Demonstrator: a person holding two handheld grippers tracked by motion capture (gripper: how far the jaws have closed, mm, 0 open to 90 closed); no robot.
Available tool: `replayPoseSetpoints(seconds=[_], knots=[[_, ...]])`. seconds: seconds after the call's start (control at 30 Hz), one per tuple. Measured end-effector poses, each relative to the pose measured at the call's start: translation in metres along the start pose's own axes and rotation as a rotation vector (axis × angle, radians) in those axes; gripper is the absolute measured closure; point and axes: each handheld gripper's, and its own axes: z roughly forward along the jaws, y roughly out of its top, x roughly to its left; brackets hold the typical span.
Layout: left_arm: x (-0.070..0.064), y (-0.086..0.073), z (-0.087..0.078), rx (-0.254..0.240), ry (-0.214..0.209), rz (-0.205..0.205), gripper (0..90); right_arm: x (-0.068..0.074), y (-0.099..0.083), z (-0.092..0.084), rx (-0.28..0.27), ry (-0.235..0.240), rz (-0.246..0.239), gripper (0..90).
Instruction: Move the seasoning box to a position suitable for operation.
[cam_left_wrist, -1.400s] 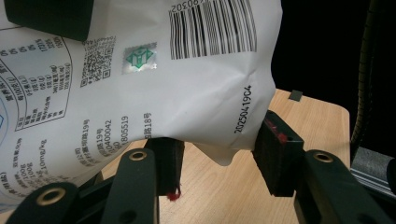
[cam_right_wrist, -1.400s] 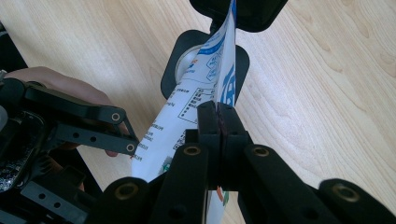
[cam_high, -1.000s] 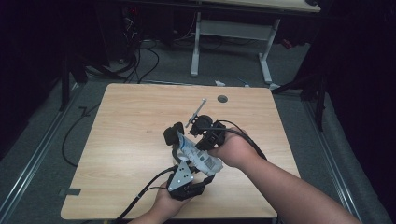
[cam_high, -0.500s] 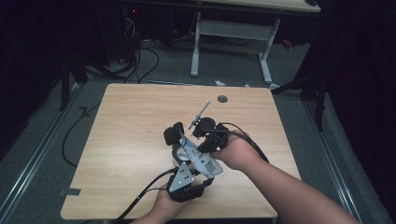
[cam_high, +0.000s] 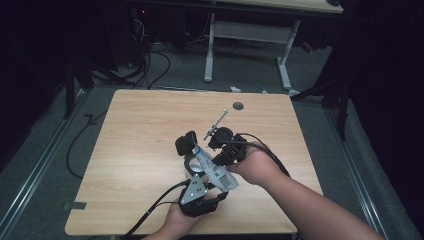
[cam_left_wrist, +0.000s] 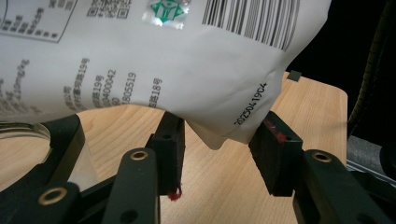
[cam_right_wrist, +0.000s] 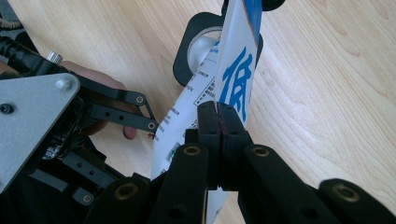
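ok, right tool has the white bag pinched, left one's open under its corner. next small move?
Probably close the left tool on the bag: its corner hangs between the open pads without being pressed, while the right tool is shut on the bag's edge. A second grip would steady it over the clear container.

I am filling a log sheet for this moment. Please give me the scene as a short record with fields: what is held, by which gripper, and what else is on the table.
held thing: white printed pouch with barcode and blue lettering
right gripper: shut on the pouch edge
left gripper: fingers open, pouch corner hanging between them, not pressed
near the pouch: black holder with a round glass opening
also on table: thin metal tool, lying flat
table: light wood
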Motion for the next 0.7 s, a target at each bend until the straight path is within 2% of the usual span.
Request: replayPoseSetpoints(seconds=[0.1,0.33,0.7], knots=[[0.0007,-0.0014,0.0011,0.008,0.002,-0.005,57.1,-0.0004,-0.002,-0.0002,-0.004,-0.001,0.005,90.0],[0.0056,-0.004,0.0026,0.02,-0.002,-0.046,59.8,-0.0004,-0.0035,-0.0014,-0.009,-0.002,0.008,90.0],[0.0074,-0.0059,0.0038,0.027,-0.009,-0.068,60.9,-0.0015,-0.0046,-0.0014,-0.008,-0.004,0.007,90.0]])
